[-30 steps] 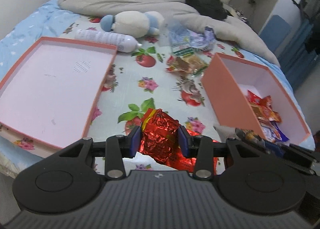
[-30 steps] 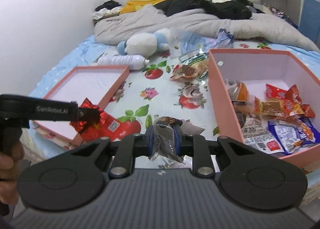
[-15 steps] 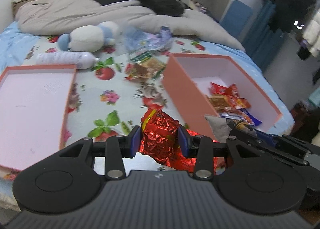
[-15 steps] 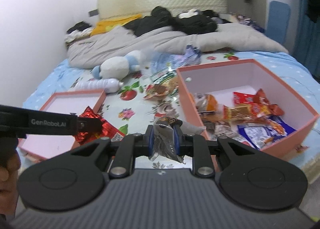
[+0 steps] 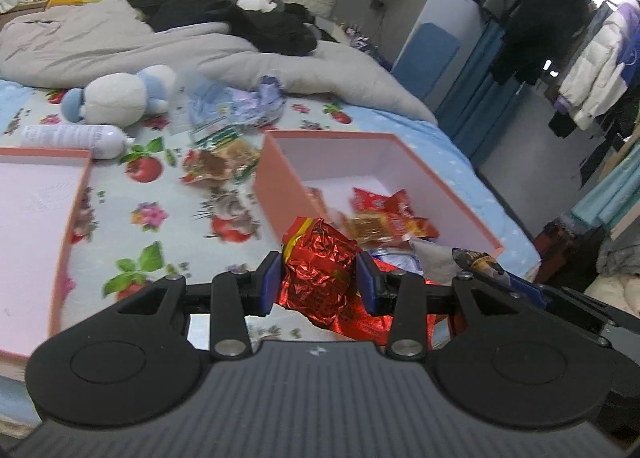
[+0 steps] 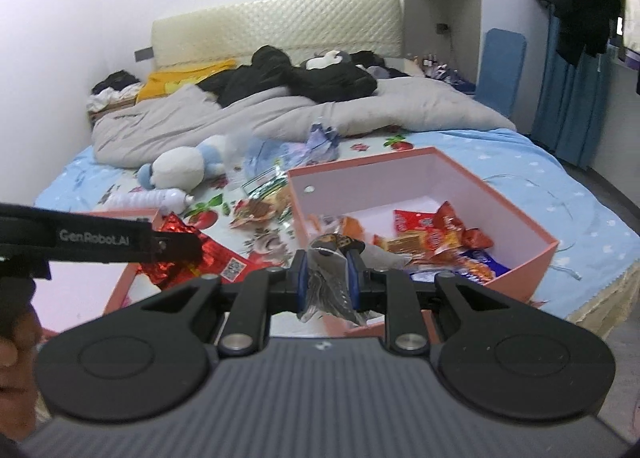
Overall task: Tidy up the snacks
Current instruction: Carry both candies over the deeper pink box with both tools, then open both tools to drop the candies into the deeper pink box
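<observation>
My left gripper (image 5: 318,284) is shut on a crinkled red foil snack bag (image 5: 320,270) and holds it above the bed, by the near left corner of the pink box (image 5: 276,193). The red bag also shows in the right wrist view (image 6: 208,258). My right gripper (image 6: 327,282) is shut on a silver and dark snack packet (image 6: 328,286), held over the near edge of the pink box (image 6: 520,278). Several snack packets (image 6: 436,234) lie inside the box. More loose snacks (image 5: 220,161) lie on the bedsheet beyond it.
The pink box lid (image 5: 36,217) lies open side up at the left. A white bottle (image 5: 72,135) and a plush toy (image 5: 116,97) lie behind it. A grey duvet (image 5: 120,49) with dark clothes covers the far bed. The bed's edge drops off at the right.
Both grippers have moved right and up toward the pink box, each still shut on its packet. The lid has slid to the left of both views.
</observation>
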Demonstrator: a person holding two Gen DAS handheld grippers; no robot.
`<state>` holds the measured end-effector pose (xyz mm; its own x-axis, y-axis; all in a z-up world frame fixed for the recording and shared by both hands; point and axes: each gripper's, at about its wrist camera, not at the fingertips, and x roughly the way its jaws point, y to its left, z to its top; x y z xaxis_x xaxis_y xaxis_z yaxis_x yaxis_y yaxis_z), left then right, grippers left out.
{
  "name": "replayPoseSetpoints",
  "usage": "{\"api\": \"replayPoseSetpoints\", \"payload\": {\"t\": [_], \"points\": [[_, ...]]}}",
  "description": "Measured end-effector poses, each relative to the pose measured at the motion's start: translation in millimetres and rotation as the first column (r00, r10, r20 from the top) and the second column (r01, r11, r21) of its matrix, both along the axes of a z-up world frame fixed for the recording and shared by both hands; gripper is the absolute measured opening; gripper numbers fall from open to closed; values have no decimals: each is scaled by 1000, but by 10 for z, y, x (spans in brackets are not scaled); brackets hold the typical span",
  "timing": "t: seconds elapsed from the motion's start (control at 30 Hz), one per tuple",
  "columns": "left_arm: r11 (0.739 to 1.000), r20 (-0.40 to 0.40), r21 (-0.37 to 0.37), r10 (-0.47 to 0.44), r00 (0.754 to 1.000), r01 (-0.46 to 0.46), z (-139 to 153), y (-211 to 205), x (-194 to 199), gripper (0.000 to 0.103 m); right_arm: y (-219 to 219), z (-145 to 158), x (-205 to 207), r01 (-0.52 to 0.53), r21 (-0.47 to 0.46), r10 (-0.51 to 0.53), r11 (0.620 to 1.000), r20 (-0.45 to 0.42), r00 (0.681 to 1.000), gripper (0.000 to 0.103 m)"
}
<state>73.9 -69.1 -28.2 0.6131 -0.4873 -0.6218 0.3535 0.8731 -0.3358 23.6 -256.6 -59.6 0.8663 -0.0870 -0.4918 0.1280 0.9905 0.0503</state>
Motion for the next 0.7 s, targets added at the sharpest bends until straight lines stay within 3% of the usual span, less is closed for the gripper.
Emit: {"api": "replayPoseSetpoints", "payload": {"t": [0.17, 0.37, 0.7], "points": [[999, -14, -10, -34, 999, 34, -55, -325, 222, 46, -304, -30, 86, 36, -2, -36, 999, -19, 999, 23], [997, -26, 33, -68, 997, 69, -139, -735, 563, 46, -691, -211, 426, 62, 20, -61, 998, -58, 996, 23], [989, -89, 89, -110, 990, 118, -520, -1331, 1289, 46, -1143, -572, 1068, 71, 45, -65, 997, -122, 990, 24]]}}
